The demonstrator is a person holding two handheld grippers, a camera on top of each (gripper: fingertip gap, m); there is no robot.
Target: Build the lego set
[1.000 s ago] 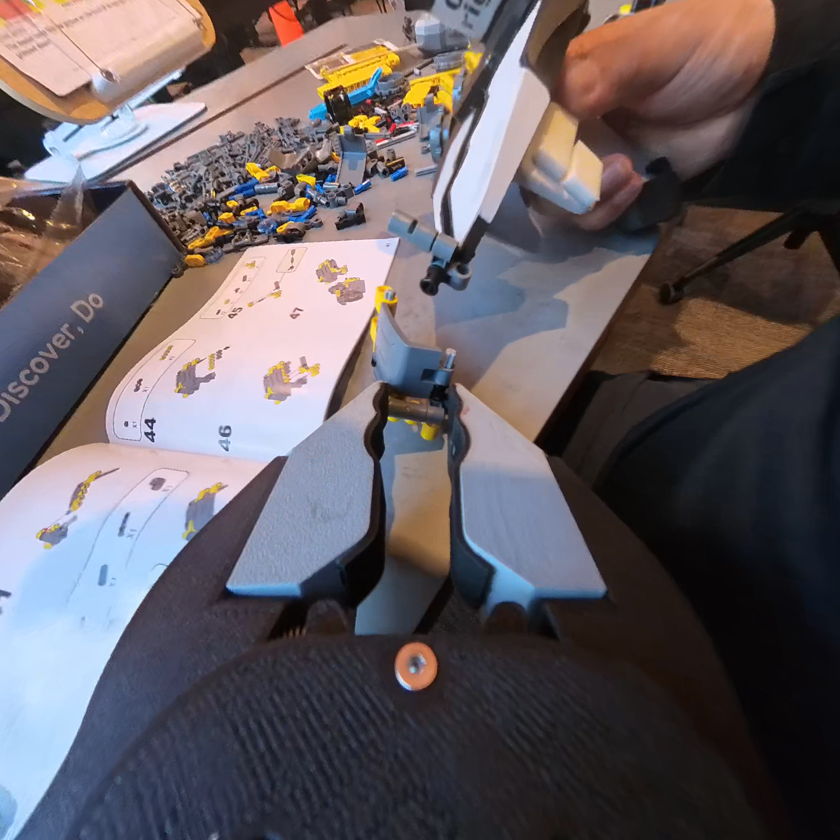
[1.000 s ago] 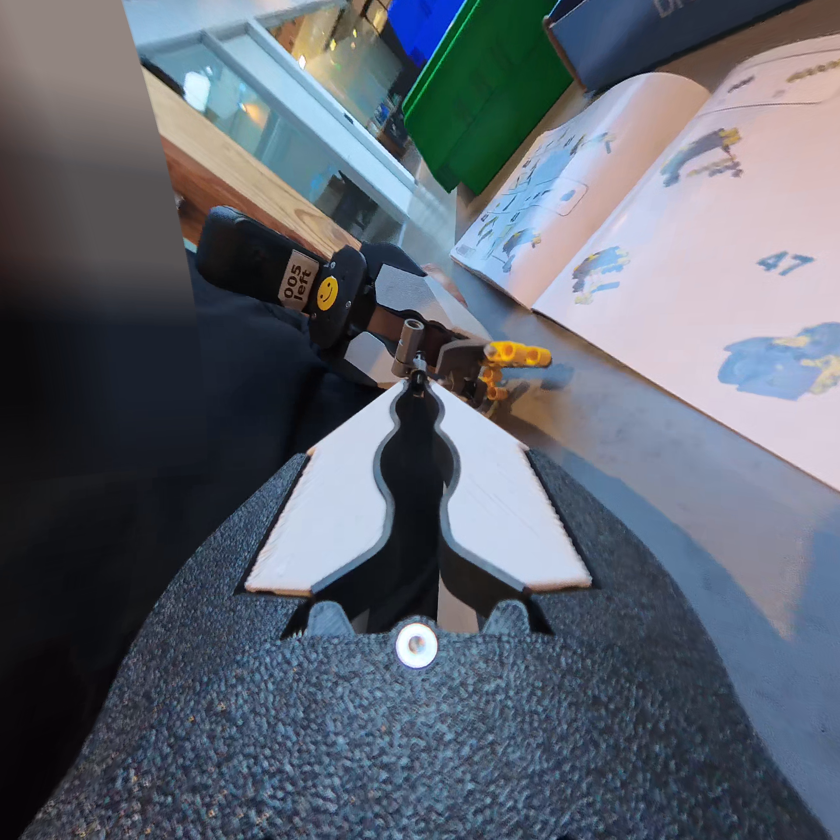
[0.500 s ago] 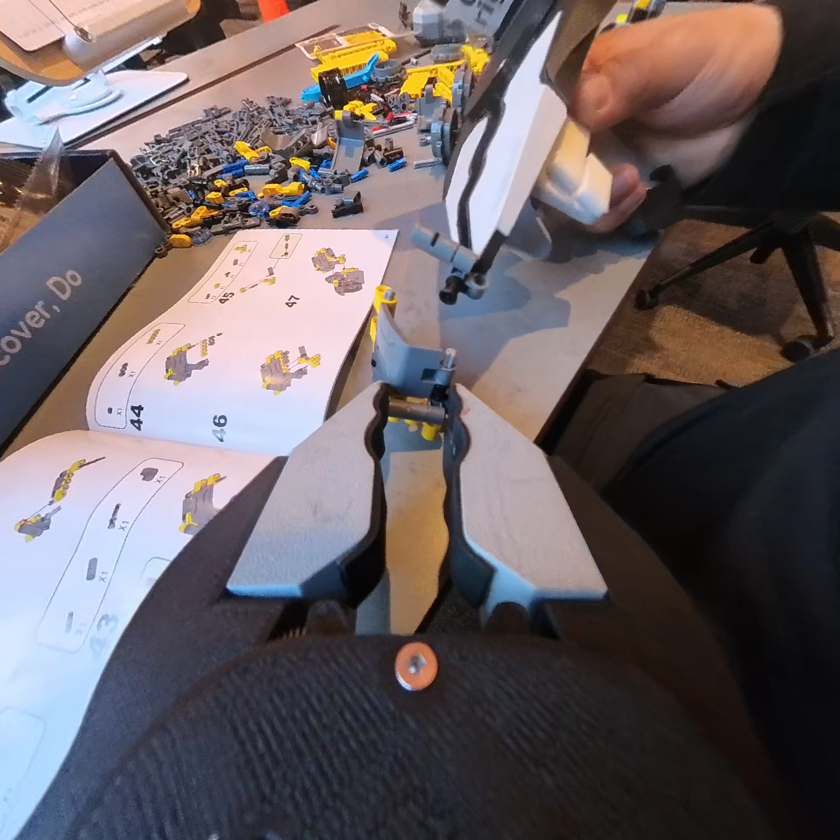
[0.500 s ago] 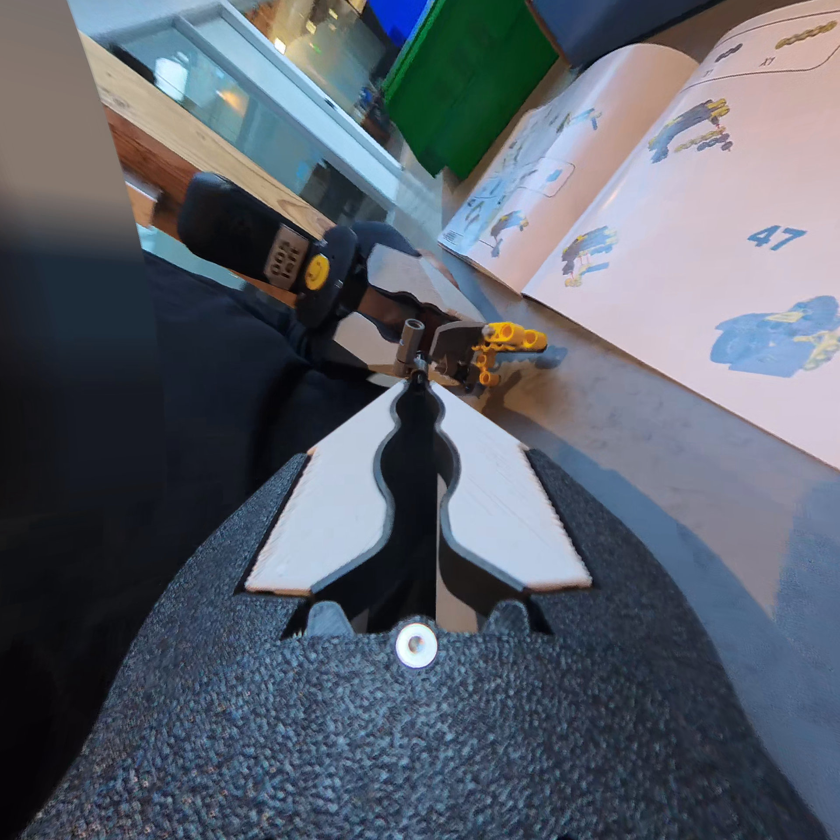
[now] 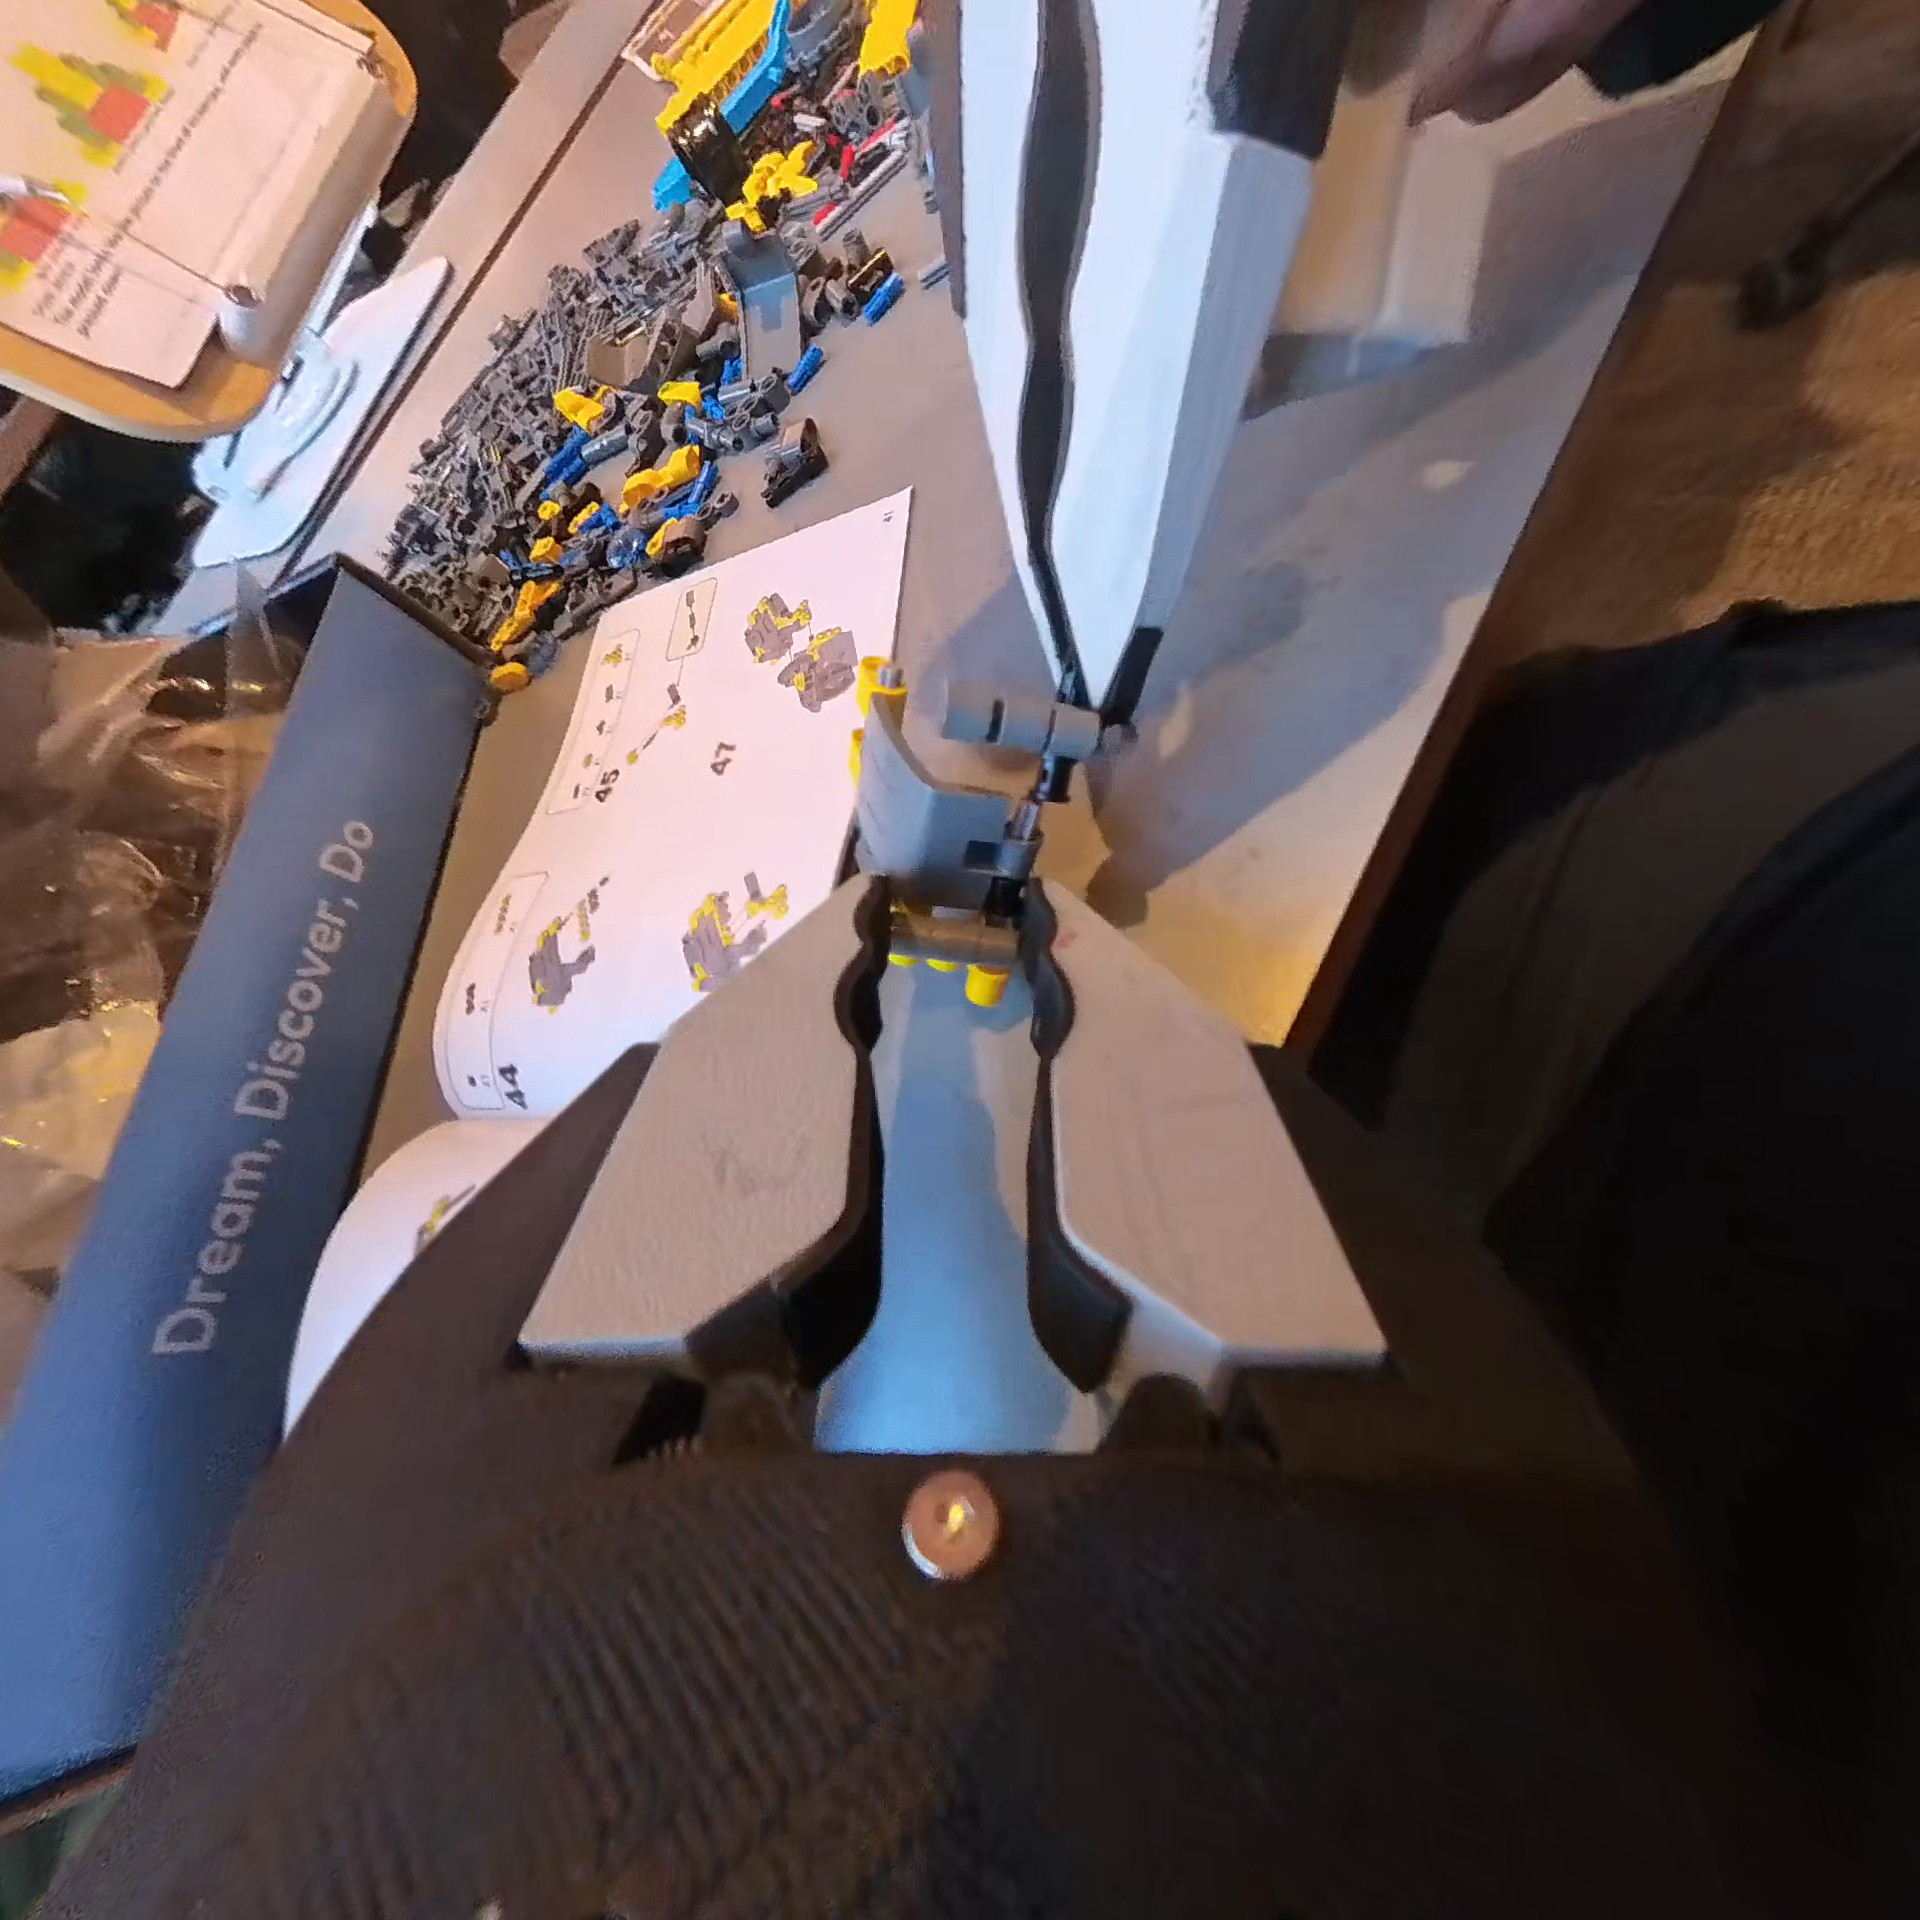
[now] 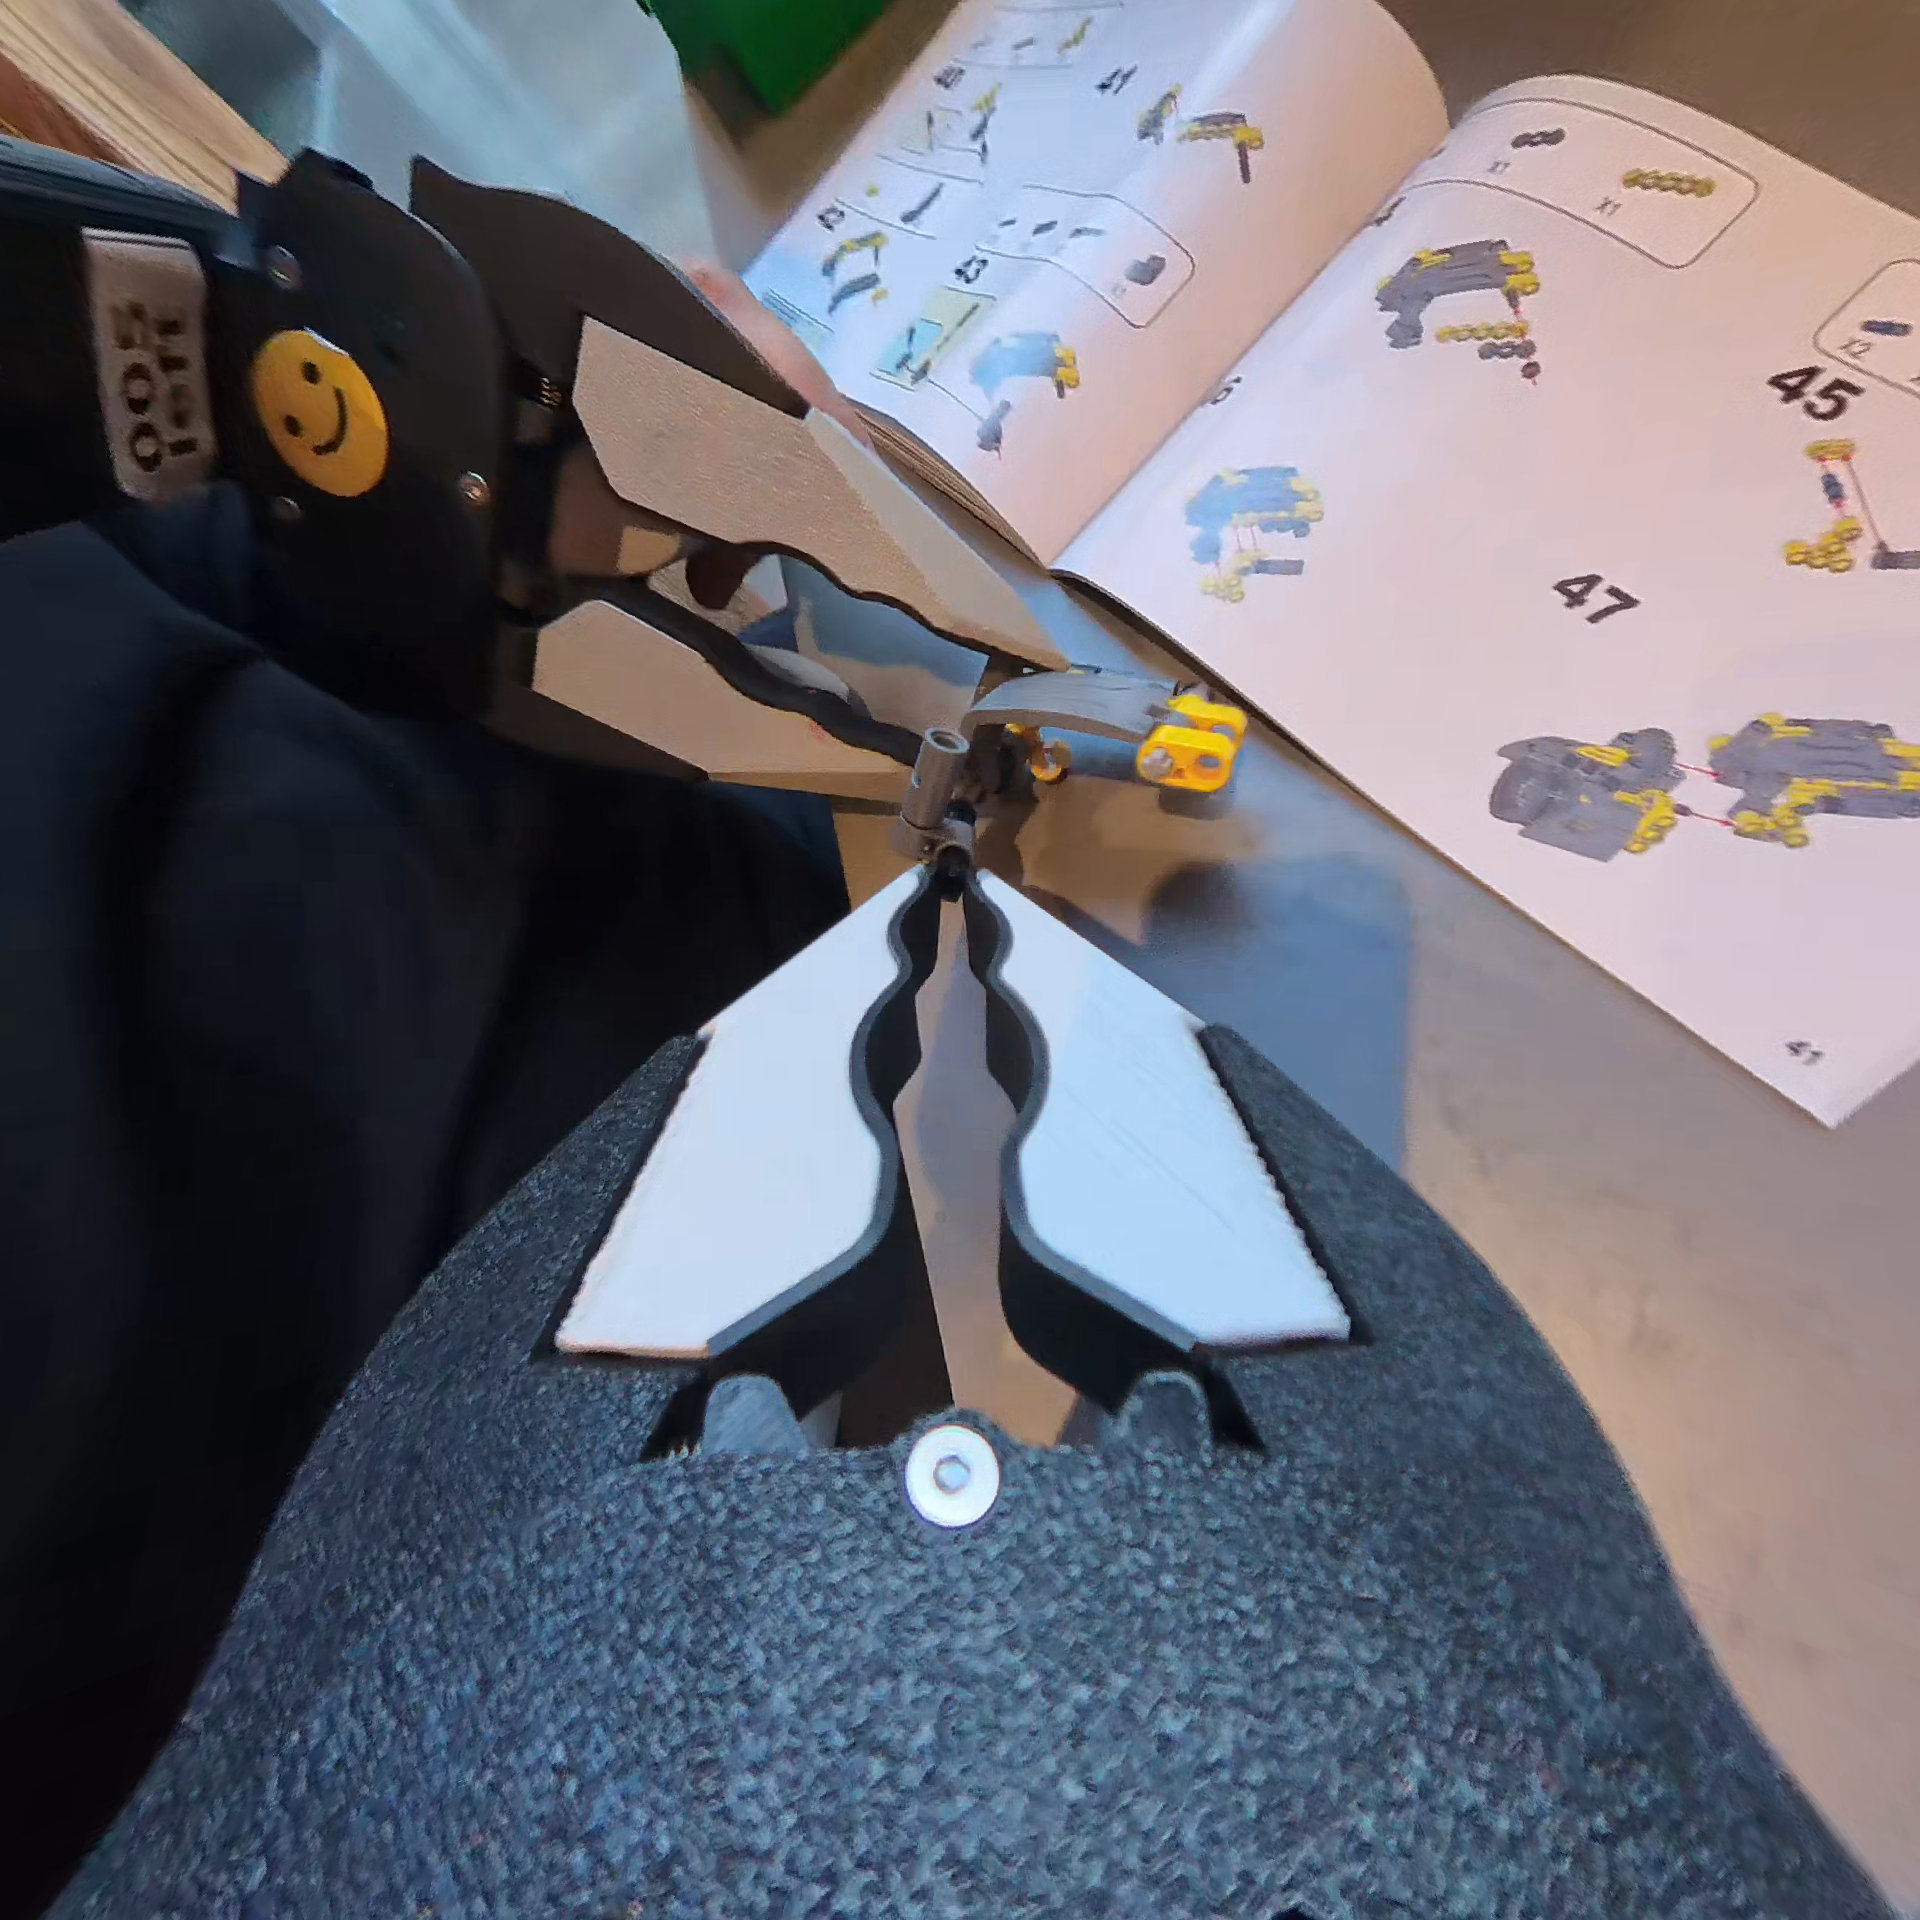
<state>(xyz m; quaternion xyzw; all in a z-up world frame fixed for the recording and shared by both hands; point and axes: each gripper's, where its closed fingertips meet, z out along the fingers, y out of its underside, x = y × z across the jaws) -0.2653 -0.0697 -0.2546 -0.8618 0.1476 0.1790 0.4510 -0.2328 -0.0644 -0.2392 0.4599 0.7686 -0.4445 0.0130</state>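
Note:
My left gripper point(image 5: 951, 906) is shut on a small grey and yellow brick assembly point(image 5: 925, 810) and holds it just above the grey table point(image 5: 1247, 582). My right gripper point(image 6: 948, 879) is shut on a black pin carrying a grey connector piece point(image 6: 932, 781). In the left wrist view the right gripper point(image 5: 1091, 694) comes down from above, and its connector point(image 5: 1023, 719) meets the upright pin on the assembly. In the right wrist view the left gripper point(image 6: 997, 707) holds the assembly point(image 6: 1091, 698), whose yellow part point(image 6: 1195, 753) sticks out to the right.
An open instruction booklet point(image 5: 675, 810) point(image 6: 1558, 468) lies on the table to the left of the assembly. A pile of loose grey, blue and yellow pieces point(image 5: 644, 457) lies beyond it. A long dark box point(image 5: 260, 987) runs along the left. The table edge point(image 5: 1455, 727) is close on the right. My hands' fingertips stand some 4 centimeters from each other.
The right gripper has moved down and closer with its connector, from clear above the assembly to touching its pin. The left gripper has kept its hold and shifted slightly.

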